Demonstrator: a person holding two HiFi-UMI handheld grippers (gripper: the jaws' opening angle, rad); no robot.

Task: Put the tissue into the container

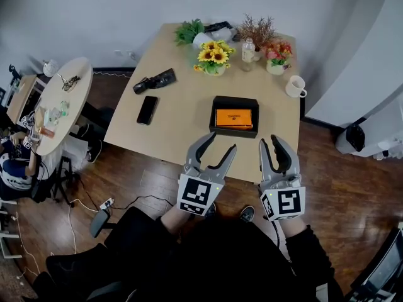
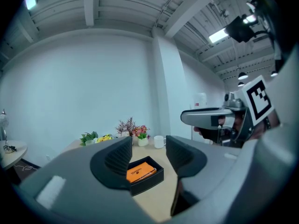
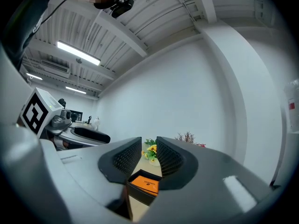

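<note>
Left gripper hung off the near edge of the table, jaws wide apart, empty. Orange tissue pack lay flat inside black container, just beyond both grippers. Right gripper alongside, jaws narrowly parted, also empty. Risk, as judged: a careless reach could shove the container or drag the pack out. Pack's print too small to read; container's depth unclear.
</note>
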